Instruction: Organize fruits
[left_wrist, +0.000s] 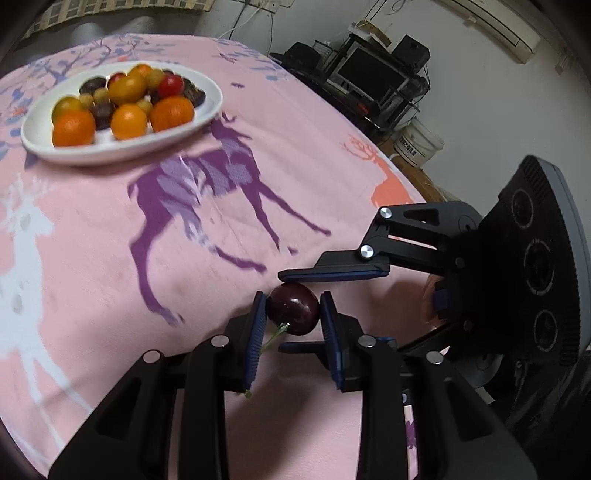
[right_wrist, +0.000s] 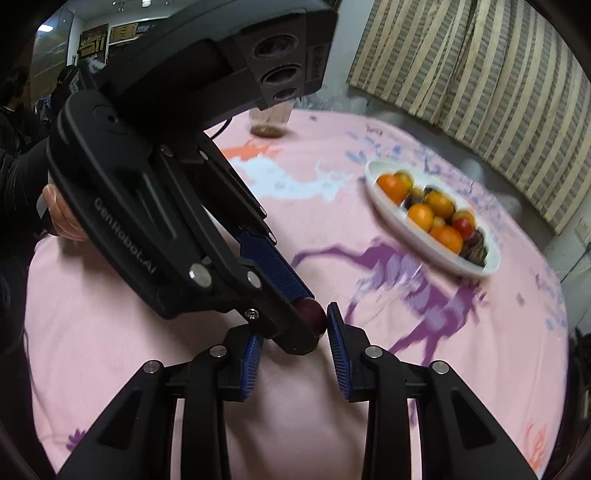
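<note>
A dark red cherry (left_wrist: 293, 308) with a green stem sits between the pads of my left gripper (left_wrist: 293, 314), which is shut on it above the pink cloth. My right gripper (right_wrist: 293, 347) is open, its fingers (left_wrist: 332, 273) bracketing the cherry (right_wrist: 314, 314) and the left gripper's tips crosswise without gripping. A white oval plate (left_wrist: 122, 151) holds several oranges, yellow and red tomatoes and dark fruits at the far left of the left wrist view; it also shows in the right wrist view (right_wrist: 402, 236) at the right.
A pink tablecloth with deer prints (left_wrist: 207, 184) covers the round table. A glass cup (right_wrist: 269, 122) stands at the table's far edge. Shelves with electronics (left_wrist: 376, 77) and a white bucket (left_wrist: 419, 140) stand beyond the table.
</note>
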